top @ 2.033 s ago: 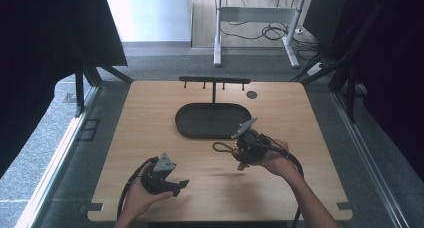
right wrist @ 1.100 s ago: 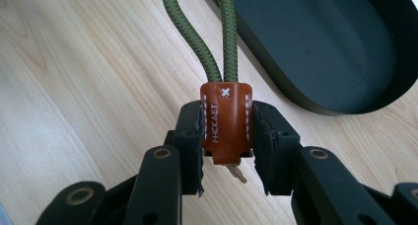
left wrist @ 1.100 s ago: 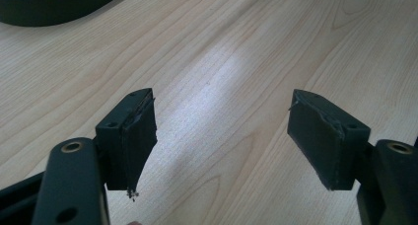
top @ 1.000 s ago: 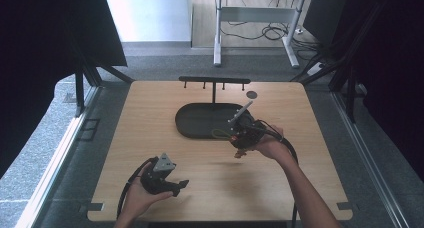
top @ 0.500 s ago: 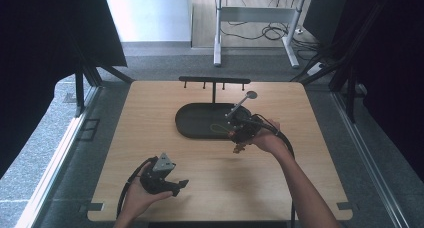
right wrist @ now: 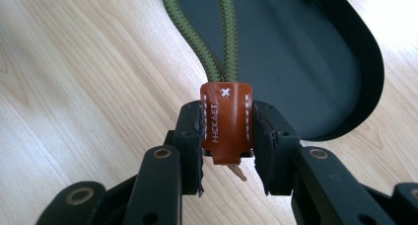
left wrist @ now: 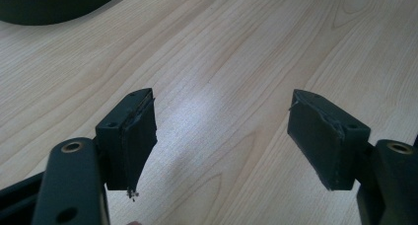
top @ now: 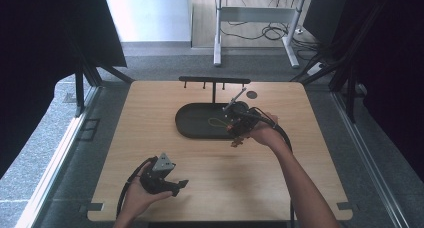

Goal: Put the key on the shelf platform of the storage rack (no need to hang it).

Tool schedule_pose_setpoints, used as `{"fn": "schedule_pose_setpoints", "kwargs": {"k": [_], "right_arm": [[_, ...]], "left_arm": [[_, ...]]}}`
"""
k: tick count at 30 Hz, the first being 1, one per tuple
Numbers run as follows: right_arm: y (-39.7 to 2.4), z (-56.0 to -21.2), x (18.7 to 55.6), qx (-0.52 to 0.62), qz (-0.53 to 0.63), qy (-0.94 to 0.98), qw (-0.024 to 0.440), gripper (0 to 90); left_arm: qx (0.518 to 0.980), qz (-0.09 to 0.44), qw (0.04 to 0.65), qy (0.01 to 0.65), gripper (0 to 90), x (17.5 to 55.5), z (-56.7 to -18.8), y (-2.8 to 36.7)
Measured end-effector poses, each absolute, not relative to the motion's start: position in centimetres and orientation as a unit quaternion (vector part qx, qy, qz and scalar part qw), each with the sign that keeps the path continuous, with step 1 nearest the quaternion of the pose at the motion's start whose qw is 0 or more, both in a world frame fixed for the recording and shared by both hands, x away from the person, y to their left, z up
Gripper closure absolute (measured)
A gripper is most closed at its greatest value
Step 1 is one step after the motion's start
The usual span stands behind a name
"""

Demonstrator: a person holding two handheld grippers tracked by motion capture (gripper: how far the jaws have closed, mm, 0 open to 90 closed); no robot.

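My right gripper [right wrist: 226, 136] is shut on a brown leather tab [right wrist: 226, 117] with white stitching, from which an olive green cord loop [right wrist: 212, 32] runs out over the black oval tray [right wrist: 315, 62]. In the high view the right gripper [top: 240, 122] hovers at the right end of the tray [top: 192, 123], and the cord loop [top: 217, 122] hangs over the tray's inside. My left gripper [top: 170, 184] rests near the table's front edge, left of centre. Its jaws stand wide apart in the left gripper view [left wrist: 222, 141], with bare wood between them.
A black rack with short pegs [top: 214, 81] stands behind the tray. A small dark round disc [top: 251, 94] lies near the table's back right. The wooden table [top: 300, 188] is bordered by a metal frame, with floor and a desk beyond.
My right gripper has carried the tab and cord from the table's middle right forward and left, to the tray's right end. The left gripper has stayed put.
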State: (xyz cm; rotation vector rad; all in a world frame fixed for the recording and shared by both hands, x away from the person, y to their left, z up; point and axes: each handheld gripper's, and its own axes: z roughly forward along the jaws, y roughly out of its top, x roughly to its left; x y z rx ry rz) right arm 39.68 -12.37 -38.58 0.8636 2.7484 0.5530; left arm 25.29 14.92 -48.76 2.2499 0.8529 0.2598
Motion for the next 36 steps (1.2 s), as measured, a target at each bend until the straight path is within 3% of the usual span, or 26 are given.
{"fn": "schedule_pose_setpoints", "kwargs": {"k": [36], "right_arm": [[-10.6, -36.7, 42.3, 0.289, 0.185, 0.932, 0.114, 67.2]], "left_arm": [[0.864, 0.101, 0.360, 0.337, 27.4, 25.4, -48.6, 15.6]]}}
